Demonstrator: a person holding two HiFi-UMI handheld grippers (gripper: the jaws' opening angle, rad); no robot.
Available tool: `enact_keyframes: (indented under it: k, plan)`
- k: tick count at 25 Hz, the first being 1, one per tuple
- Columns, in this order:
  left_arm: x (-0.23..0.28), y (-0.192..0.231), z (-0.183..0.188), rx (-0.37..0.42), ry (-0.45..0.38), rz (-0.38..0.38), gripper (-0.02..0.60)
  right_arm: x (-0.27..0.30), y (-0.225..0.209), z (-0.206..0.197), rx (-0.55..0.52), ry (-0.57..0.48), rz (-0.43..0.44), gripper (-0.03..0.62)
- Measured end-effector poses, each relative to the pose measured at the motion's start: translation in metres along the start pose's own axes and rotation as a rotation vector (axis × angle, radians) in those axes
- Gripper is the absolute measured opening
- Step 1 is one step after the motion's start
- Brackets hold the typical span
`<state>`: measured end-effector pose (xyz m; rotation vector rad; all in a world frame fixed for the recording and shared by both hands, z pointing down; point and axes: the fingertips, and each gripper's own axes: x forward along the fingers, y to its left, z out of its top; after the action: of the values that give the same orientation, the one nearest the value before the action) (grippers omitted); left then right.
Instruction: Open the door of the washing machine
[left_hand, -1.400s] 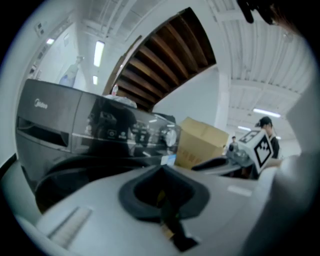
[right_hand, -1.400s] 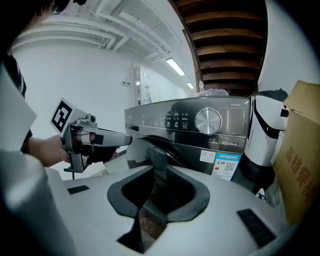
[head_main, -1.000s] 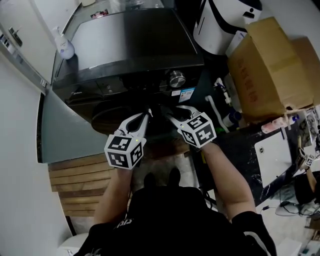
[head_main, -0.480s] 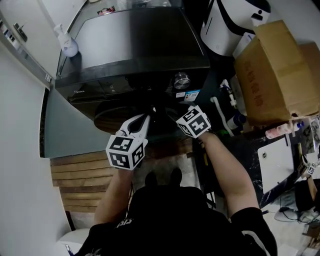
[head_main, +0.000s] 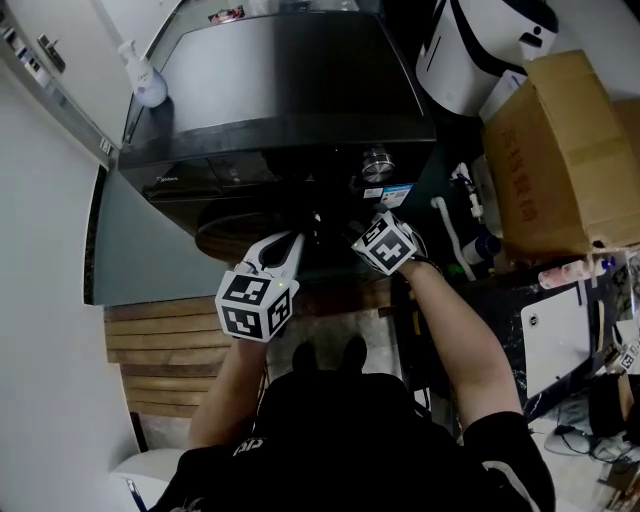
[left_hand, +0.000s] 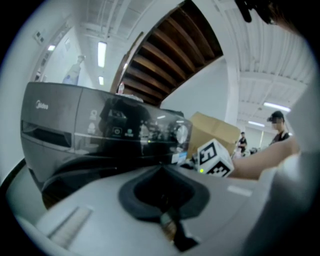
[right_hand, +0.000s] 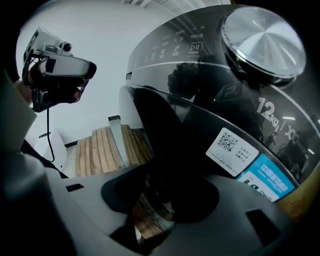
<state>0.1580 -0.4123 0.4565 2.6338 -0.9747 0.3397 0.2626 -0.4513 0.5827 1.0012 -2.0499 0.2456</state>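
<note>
The dark washing machine (head_main: 280, 90) has its round door (head_main: 225, 235) low on the front, beneath the control panel. The left tongs (head_main: 296, 240) are pressed together with nothing in them, just in front of the door. The right tongs (right_hand: 155, 207), spread wide and closing, have the door's right rim between them, below the silver dial (head_main: 377, 160).

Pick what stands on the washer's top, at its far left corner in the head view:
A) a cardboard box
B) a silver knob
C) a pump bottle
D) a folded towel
C: a pump bottle stands on that corner of the washer; the box sits off to the right.
</note>
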Motion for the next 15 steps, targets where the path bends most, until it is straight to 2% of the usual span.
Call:
enact_keyframes:
  k: [10,15]
  plan:
    - [-0.003,0.005,0.000,0.009,0.014,0.011,0.009,0.009,0.007,-0.008,-0.255,0.137,0.004,0.153]
    - [-0.009,0.006,-0.004,0.012,0.019,0.017,0.009,0.011,0.007,-0.008,-0.287,0.145,0.009,0.147]
